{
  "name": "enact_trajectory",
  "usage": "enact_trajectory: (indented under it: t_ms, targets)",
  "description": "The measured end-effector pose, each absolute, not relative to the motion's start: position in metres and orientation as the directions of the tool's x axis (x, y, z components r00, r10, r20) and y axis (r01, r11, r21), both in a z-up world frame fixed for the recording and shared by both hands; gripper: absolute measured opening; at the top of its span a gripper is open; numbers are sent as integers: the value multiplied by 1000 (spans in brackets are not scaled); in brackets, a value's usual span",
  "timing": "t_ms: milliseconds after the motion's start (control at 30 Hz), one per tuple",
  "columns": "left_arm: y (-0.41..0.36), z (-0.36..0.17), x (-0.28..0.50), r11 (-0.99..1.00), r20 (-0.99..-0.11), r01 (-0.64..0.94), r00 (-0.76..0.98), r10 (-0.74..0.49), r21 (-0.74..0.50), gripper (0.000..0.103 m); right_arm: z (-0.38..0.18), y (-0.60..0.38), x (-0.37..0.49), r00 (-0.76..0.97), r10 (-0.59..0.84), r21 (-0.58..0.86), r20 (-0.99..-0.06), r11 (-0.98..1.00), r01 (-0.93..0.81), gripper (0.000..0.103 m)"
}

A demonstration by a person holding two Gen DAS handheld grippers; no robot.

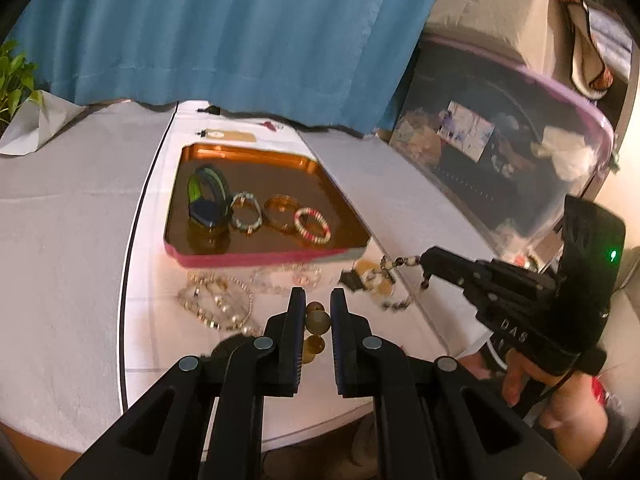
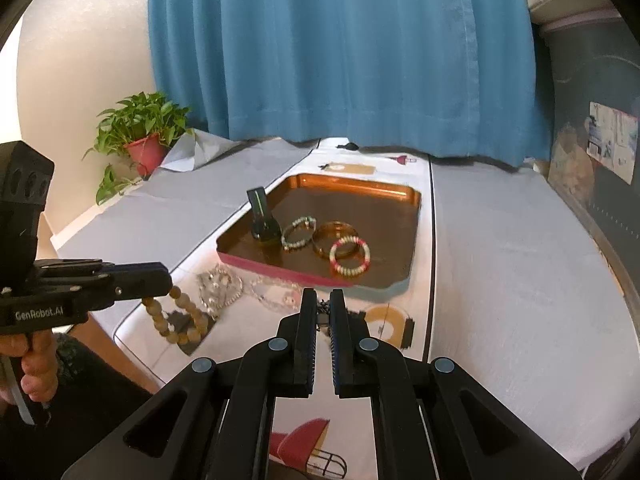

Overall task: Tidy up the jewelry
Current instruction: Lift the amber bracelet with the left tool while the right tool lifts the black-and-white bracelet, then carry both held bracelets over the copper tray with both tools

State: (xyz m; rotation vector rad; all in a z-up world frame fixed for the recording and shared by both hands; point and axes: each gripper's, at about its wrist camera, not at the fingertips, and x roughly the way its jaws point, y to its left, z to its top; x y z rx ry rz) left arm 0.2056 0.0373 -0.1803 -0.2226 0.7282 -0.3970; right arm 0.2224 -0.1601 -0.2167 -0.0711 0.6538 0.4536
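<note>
**Both grippers lifted bracelets in front of the tray**

The left gripper (image 1: 316, 300) was clamped on a wooden bead bracelet (image 2: 176, 320) of large round tan beads; in the right wrist view the loop hung from its tips at the left of the frame, clear of the cloth. The right gripper (image 2: 323, 304) was clenched on a dark beaded strand (image 1: 400, 280) with pale and black beads, which dangled from its tips at the right of the left wrist view; its exact form was hard to read through the blur.

The tray (image 1: 352, 216), copper inside with a pink outer wall, sat in the middle of both views. It held 4 pieces in a row: a blue and green watch (image 1: 208, 200) standing on edge, a pale blue bead bracelet (image 1: 246, 212), a gold bangle (image 1: 282, 210) and a pink and white bracelet (image 1: 312, 226).

Just in front of the tray, on the white cloth (image 1: 72, 240), lay a pearl and crystal pile (image 1: 216, 300) and a clear bead bracelet (image 1: 284, 278).
</note>
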Motion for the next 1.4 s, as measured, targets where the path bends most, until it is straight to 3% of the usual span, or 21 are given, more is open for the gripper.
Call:
enact_trajectory:
  t_ms: [267, 567, 700, 833, 1000, 1400]
  targets:
    - [49, -133, 222, 893, -506, 307, 742, -441, -328, 10, -184, -152, 236, 726, 390, 42, -567, 894, -447, 6]
    - [52, -68, 238, 887, -385, 373, 802, -456, -273, 10, -120, -136, 249, 791, 409, -13, -455, 885, -465, 6]
    - [41, -54, 240, 907, -381, 370, 824, -420, -199, 10, -96, -127, 248, 805, 427, -24, -413, 878, -478, 6]
    - [32, -52, 246, 929, -392, 337, 843, -369, -150, 10, -81, -118, 247, 818, 437, -39, -375, 874, -484, 6]
    - [32, -62, 259, 923, -391, 339, 837, -383, -181, 10, -83, -115, 247, 822, 452, -17, -346, 873, -487, 6]
    - [37, -99, 303, 914, -374, 327, 838, -398, -242, 10, -137, -119, 299, 820, 415, -7, -395, 891, -454, 6]
